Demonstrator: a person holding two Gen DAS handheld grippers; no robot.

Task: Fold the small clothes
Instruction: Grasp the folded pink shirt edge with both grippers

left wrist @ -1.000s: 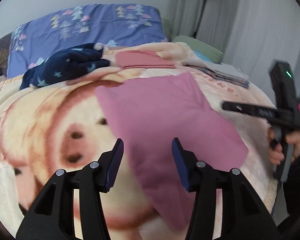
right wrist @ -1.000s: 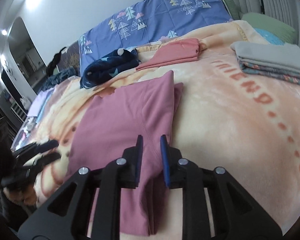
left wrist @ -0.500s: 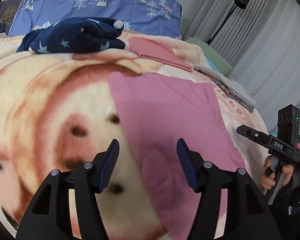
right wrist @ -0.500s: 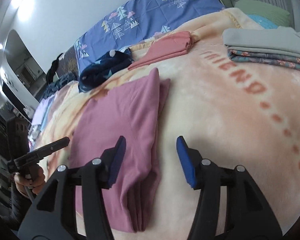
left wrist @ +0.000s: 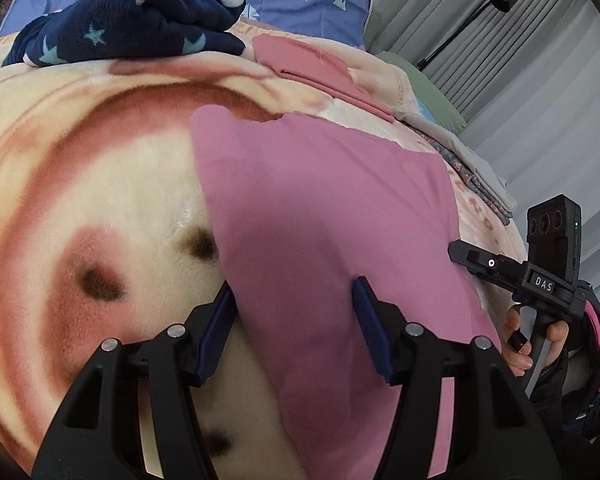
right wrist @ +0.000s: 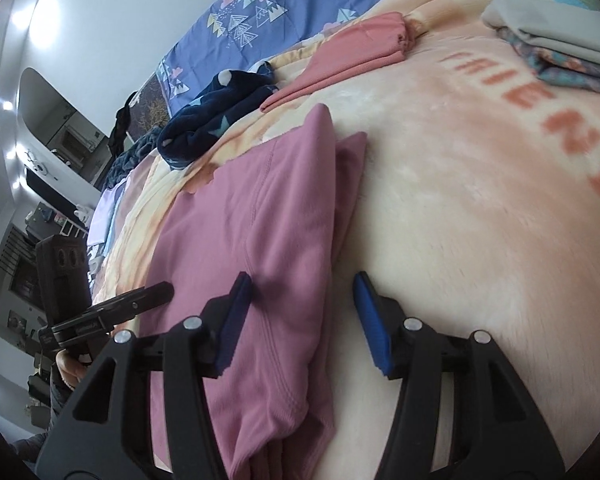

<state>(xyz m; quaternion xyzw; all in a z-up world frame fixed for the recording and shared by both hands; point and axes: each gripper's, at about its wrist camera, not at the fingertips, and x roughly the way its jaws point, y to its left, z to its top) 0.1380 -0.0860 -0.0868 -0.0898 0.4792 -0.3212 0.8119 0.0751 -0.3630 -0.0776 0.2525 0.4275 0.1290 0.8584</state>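
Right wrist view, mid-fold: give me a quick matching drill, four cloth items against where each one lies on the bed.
Items:
1. mauve garment
2. navy star fleece
3. salmon folded piece
4. grey and patterned stack

Places:
A. far right, beyond the FRIEND lettering
B. nearest, one edge between the open right gripper fingers
C. crumpled at the far left, by the blue pillow
D. flat near the blanket's far edge, between the fleece and the stack

Pairs: 1-B, 2-C, 3-D, 4-A
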